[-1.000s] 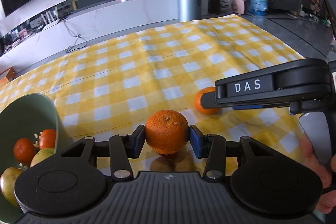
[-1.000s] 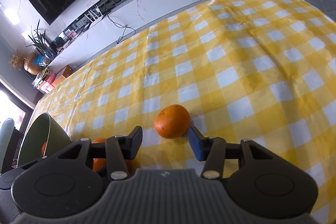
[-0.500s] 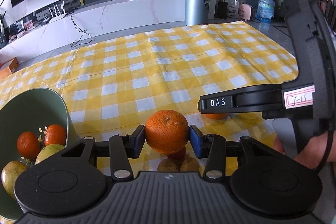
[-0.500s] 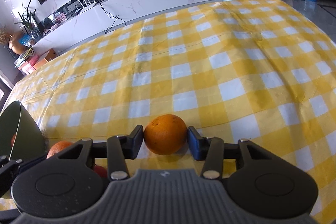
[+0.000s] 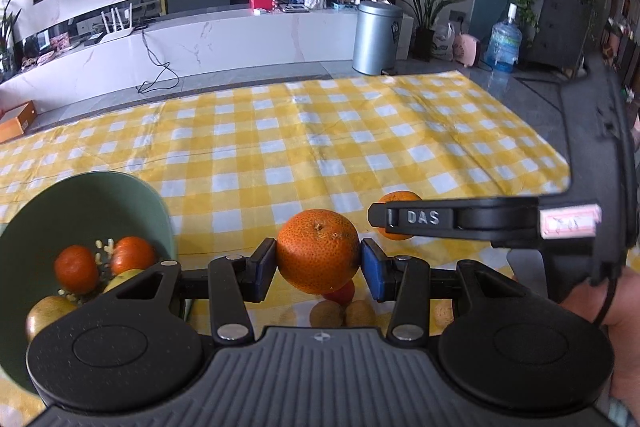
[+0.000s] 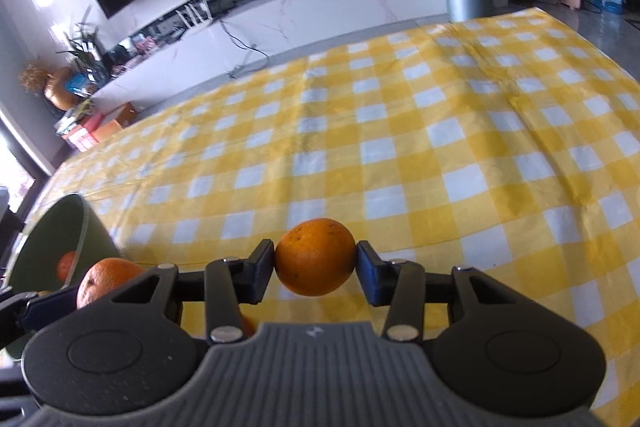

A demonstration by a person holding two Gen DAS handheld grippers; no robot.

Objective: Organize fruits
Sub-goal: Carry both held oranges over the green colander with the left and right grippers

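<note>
The left gripper pinches a round, pebbly-skinned orange mandarin between its blue pads, clear of the yellow-and-white checked tablecloth. To its left stands a smooth, matte green bowl holding small fruits. The right gripper clamps a smoother round orange, lifted off the cloth. Far of both, the creased cloth lies open to its far edge.

Tablecloth: matt checked cloth, creased. Orange: dimpled rind, slight sheen. Bowl: smooth matt green.
</note>
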